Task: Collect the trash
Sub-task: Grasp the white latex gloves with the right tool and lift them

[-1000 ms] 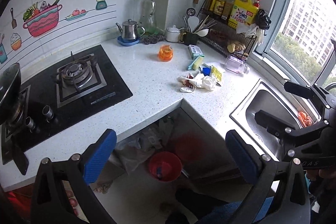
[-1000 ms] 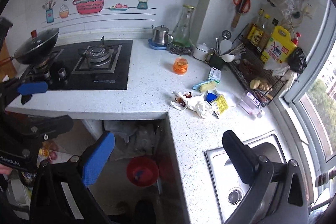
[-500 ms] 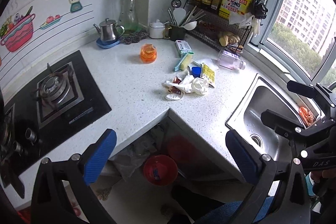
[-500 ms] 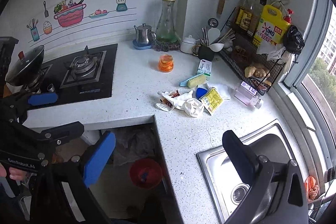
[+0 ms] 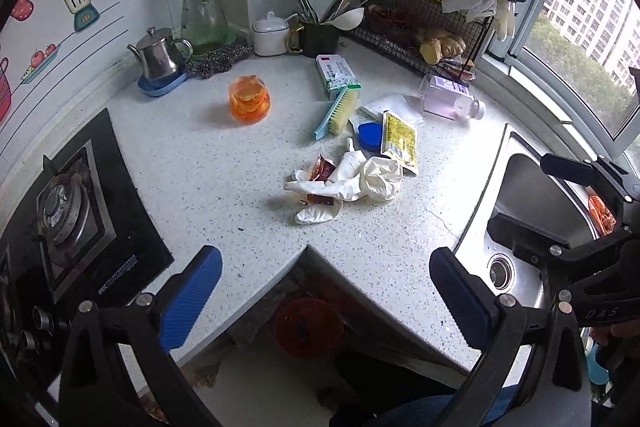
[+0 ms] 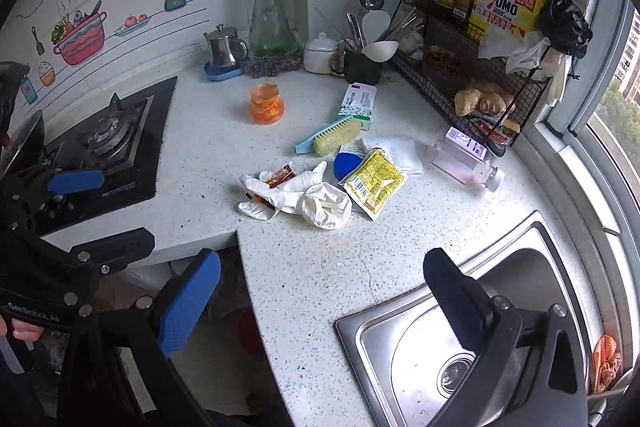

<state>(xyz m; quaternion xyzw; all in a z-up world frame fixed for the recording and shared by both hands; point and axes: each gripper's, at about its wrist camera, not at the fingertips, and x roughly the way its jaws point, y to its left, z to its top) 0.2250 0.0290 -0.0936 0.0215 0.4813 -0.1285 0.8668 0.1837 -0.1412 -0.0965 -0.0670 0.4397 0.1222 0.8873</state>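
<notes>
A heap of trash lies on the white speckled counter [image 5: 208,163]: crumpled white gloves [image 5: 360,183] [image 6: 316,201], a red sauce packet [image 5: 322,171] [image 6: 280,175], a yellow packet [image 5: 398,141] [image 6: 374,181], a blue lid [image 5: 370,135] [image 6: 347,163] and white paper [image 6: 396,151]. My left gripper [image 5: 324,291] is open and empty, short of the counter's inner corner. My right gripper [image 6: 320,291] is open and empty, over the counter edge next to the sink [image 6: 460,331]. A red bin [image 5: 308,323] stands on the floor below.
A brush [image 5: 338,111], a white box [image 5: 334,73], an orange glass jar [image 5: 249,99] and a lying pink bottle [image 5: 450,99] sit behind the heap. The gas hob [image 5: 68,215] is at left, a wire rack [image 6: 476,83] with bottles at back right.
Both grippers have moved forward and closer to the counter corner; the trash heap now looks larger and more central. Both stay open and empty.
</notes>
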